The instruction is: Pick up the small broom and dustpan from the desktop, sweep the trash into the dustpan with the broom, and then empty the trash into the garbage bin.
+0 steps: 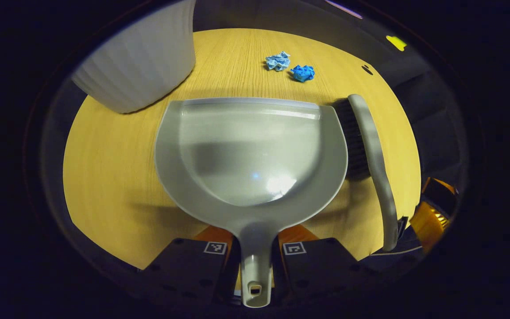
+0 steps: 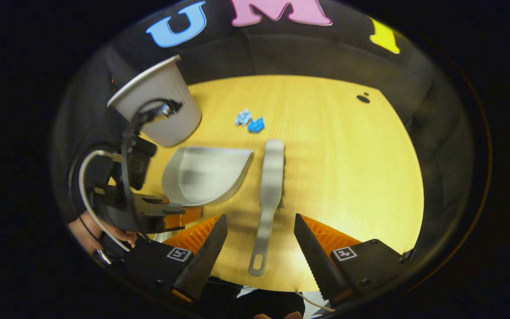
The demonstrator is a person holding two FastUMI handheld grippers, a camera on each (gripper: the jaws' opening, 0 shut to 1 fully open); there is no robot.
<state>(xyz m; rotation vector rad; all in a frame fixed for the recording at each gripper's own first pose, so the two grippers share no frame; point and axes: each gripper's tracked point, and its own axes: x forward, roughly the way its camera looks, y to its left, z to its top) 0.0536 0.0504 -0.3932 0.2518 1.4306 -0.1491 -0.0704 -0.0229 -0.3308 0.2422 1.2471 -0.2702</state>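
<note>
Left tongs [image 1: 255, 257]: I have them clamped on the dustpan [image 1: 250, 150] handle at the table's [image 1: 104, 168] near edge.
Right tongs [image 2: 259, 248]: I hold them wide, straddling the broom [image 2: 270, 190] handle, not touching.
Dustpan: nothing in it.
Trash: two blue paper wads [image 1: 290, 66] toward the far edge.
Bin [image 1: 140, 57]: far left corner, inside hidden.
</note>
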